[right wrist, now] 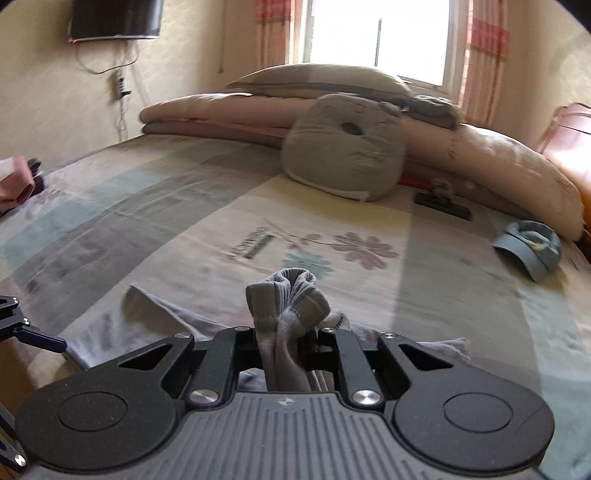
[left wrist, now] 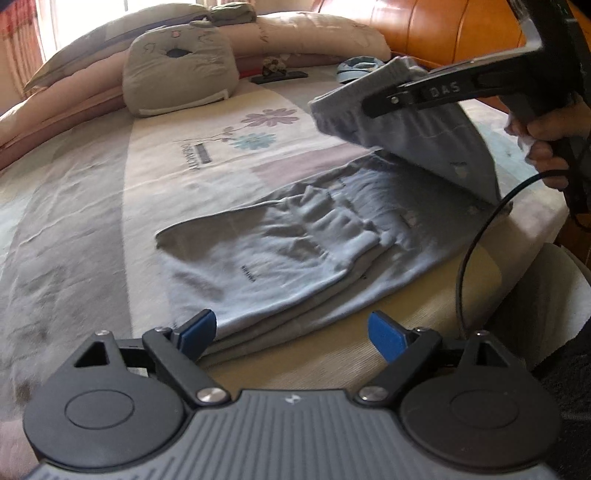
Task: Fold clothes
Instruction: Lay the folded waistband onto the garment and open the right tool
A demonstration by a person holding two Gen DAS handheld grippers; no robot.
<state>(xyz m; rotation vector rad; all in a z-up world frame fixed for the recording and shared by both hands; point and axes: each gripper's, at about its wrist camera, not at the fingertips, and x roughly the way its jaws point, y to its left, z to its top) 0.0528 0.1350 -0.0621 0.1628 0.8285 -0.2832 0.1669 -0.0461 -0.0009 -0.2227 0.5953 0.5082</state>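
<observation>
Grey trousers (left wrist: 295,243): partly folded on the bed (left wrist: 92,221).
Right hand-held gripper (right wrist: 286,332): clamps the waistband, lifting it over.
Left hand-held gripper (left wrist: 291,332): open, empty.
Left: final fold, smoothing.

The trousers (left wrist: 288,251) lie on the bed (left wrist: 74,221) at its near edge. Behind them sits a cushion (left wrist: 181,70), pillows (right wrist: 480,162) behind it; a cap (right wrist: 532,247) lies right.

a bed (right wrist: 110,229) with a patchwork flower sheet fills the room. a bright window (right wrist: 376,33) with pink curtains (right wrist: 484,55) stands behind stacked pillows (right wrist: 317,83) and a grey cushion (right wrist: 343,147). a tv (right wrist: 114,18) hangs on the cream wall (right wrist: 40,92). the wooden headboard (left wrist: 424,29) glows orange.
</observation>
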